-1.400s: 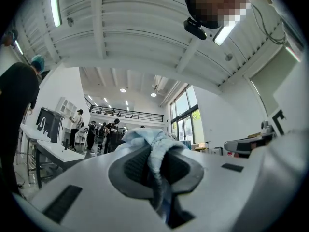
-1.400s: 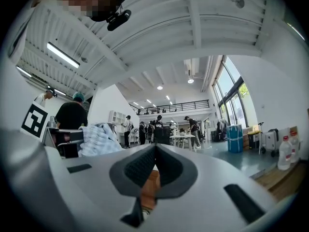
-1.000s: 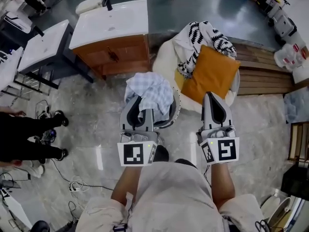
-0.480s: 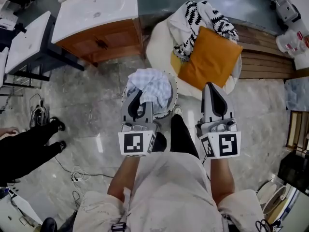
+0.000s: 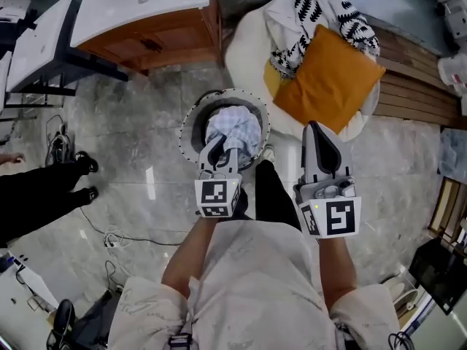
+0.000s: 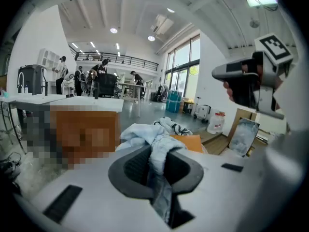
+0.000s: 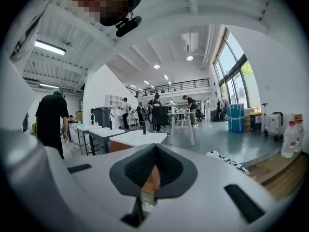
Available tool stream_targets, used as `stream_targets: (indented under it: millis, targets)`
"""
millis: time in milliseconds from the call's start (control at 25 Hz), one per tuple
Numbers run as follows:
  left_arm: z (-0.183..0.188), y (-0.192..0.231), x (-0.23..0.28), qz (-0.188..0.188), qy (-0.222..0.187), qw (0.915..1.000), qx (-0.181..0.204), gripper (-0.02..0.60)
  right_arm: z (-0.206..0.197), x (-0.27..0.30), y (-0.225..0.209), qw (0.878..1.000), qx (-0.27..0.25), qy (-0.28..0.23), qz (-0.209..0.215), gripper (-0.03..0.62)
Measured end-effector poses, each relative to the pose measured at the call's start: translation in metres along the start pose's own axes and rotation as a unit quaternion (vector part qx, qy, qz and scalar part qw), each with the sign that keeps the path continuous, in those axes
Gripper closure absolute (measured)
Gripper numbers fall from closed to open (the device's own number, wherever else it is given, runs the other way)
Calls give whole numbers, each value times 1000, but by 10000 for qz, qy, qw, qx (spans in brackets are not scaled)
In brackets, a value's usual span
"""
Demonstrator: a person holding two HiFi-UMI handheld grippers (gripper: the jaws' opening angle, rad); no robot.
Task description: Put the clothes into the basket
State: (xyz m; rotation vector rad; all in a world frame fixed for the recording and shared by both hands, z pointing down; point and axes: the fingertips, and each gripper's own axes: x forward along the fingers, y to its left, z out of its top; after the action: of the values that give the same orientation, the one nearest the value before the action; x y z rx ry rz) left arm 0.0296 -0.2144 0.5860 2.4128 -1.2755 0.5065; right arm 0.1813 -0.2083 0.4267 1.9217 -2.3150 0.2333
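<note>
Pale blue checked cloth garment (image 5: 233, 126), likely soft, light, limp, heaped inside round white-rimmed basket (image 5: 188, 126), left tongs (image 5: 224, 146) pinching its upper fold, a sound hold; right tongs (image 5: 317, 127) pressed together, empty, beside basket.

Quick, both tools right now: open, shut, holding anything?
Left tool: closed on the pale blue checked cloth.
Right tool: closed, empty.

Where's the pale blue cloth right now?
Head view, centre: the pale blue cloth sits in the mouth of the round basket, pinched in the left gripper, with the orange cushion to its upper right.
</note>
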Motion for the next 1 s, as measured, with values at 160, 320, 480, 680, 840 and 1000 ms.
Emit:
stream_targets:
  millis: [160,320,480,680,840,1000]
  targets:
    - [-48,-4,32,-43,639,9979,-28,534,-16,15,-14,9998,130,139,100,606]
    - [-97,-4,56,-22,1267,9917,-204,534,-29,24,-22,9992,189,300,208,606]
    - [-150,-5,82,-56,1850,9818,-422,534,-43,32,-37,9982,370,424,203,606]
    - [-217,4,111,128,2762,9598,-478,534,-52,42,-49,9975,434,525,195,606]
    - [-242,15,124,435,3220,9422,-820,532,-57,47,-52,9974,362,577,244,606]
    - [-251,22,130,577,3465,9320,-896,532,-65,51,-51,9971,304,644,262,606]
